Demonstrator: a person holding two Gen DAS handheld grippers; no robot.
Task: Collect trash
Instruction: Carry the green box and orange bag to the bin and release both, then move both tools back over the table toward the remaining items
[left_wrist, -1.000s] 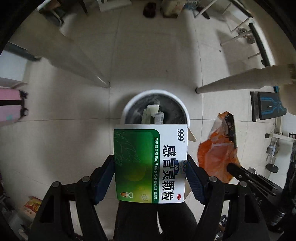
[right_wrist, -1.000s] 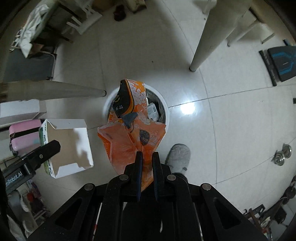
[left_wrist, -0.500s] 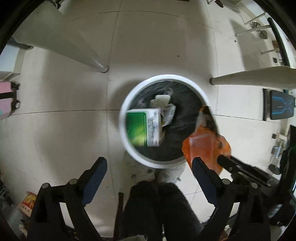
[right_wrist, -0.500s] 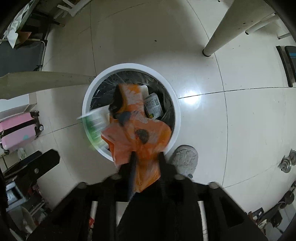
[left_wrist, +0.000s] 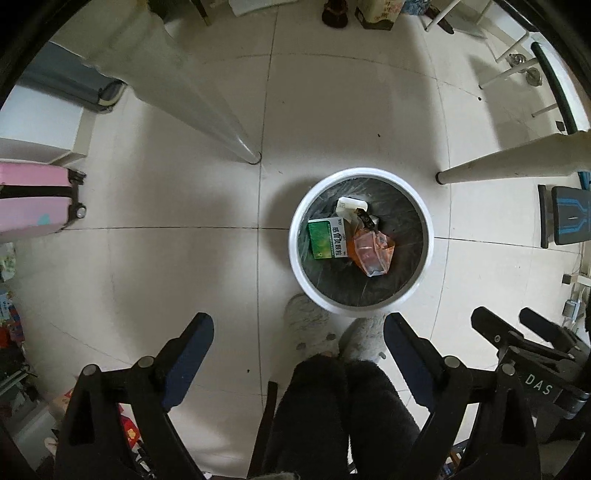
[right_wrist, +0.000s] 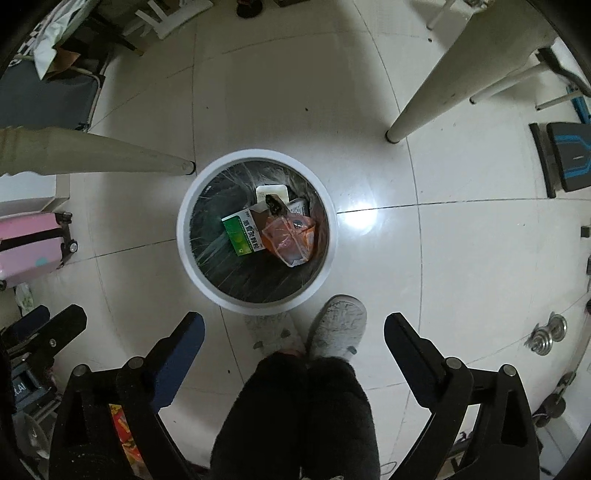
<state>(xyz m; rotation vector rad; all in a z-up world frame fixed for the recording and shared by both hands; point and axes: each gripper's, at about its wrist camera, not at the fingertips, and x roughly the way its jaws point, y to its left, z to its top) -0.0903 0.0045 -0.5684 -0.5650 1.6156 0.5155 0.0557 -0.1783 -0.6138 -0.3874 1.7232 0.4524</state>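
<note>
Trash lies inside the white round bin (left_wrist: 295, 254) on the tiled floor, a green medicine box (left_wrist: 327, 239) on the left touching an orange plastic bag (left_wrist: 371, 253) on its right, while the left gripper (left_wrist: 297, 334) and right gripper (right_wrist: 293, 325) hang above with jaws spread wide, holding nothing.

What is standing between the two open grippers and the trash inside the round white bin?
Nothing visible. The green medicine box and orange plastic bag lie uncovered in the round white bin, no lid. Left gripper and right gripper hang open above it.
</note>
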